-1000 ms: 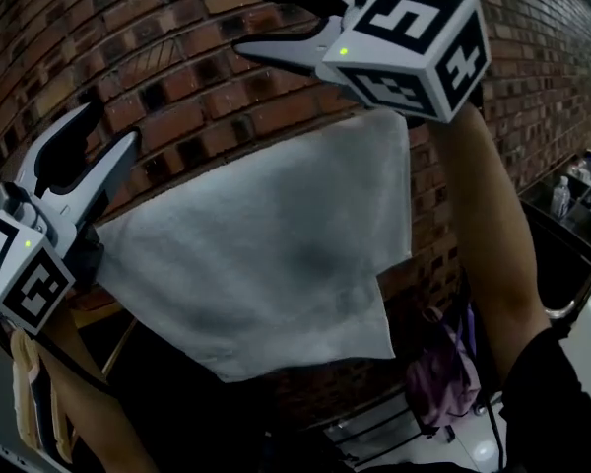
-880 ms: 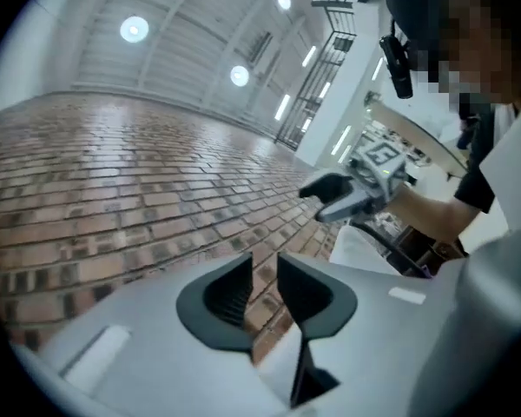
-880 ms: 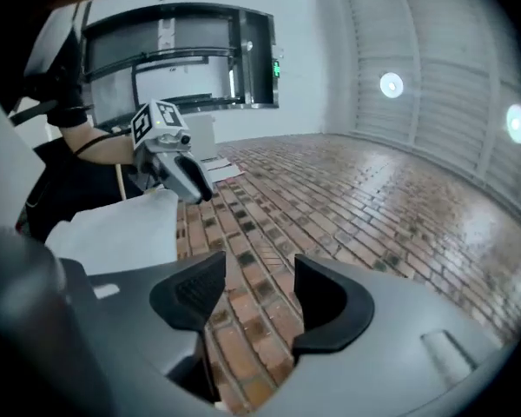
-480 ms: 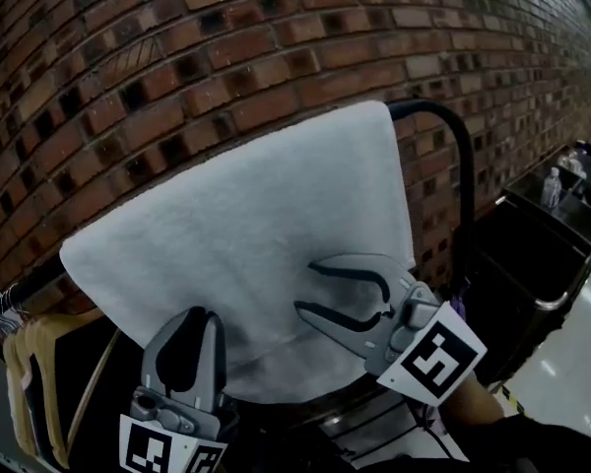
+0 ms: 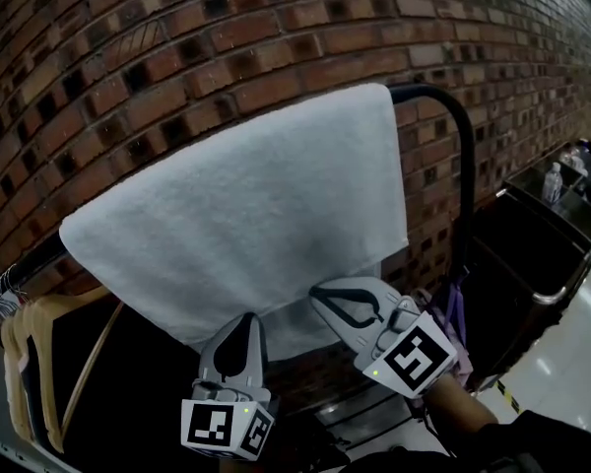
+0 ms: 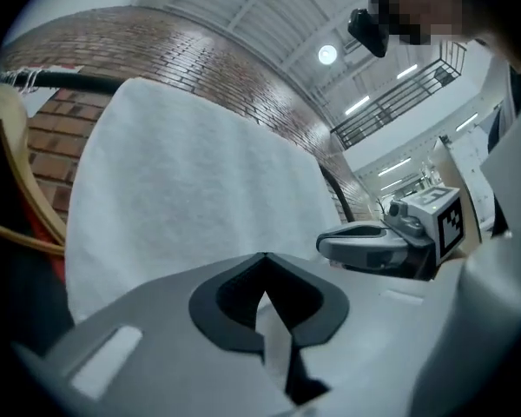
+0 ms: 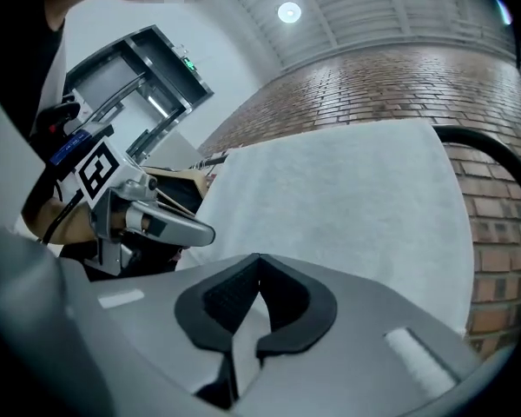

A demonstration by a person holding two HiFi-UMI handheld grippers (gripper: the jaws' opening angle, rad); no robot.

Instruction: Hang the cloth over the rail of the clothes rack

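so the left gripper (image 5: 244, 335) is clamped shut on nothing: its own view shows the two pads meeting at the tip, with only air in the notch behind them. Same story for the right gripper (image 5: 327, 304), jaws pinched together and empty. They sit side by side low in the head view, the left one at about 8 o'clock of the right one. Both are just below the cloth's bottom edge and, as far as can be seen, not touching it

the cloth (image 5: 246, 215) is up at 12 o'clock from both of them, draped over the rail (image 5: 455, 146) of the rack with the brick wall (image 5: 177, 57) behind. The front flap hangs flat and a strip of the back flap peeks out under it, so the job looks pretty much done. Some tan clothes on hangers (image 5: 25, 363) hang off at 9 o'clock

what could bite the person from here, just a guess:
- The cloth's 3 o'clock edge sits right where the rail bends downward, so a nudge could let that corner creep round the curve and bunch up.
- Both jaw tips are near the hem, so lifting the grippers instead of backing off could hook the fabric and drag it off the rail
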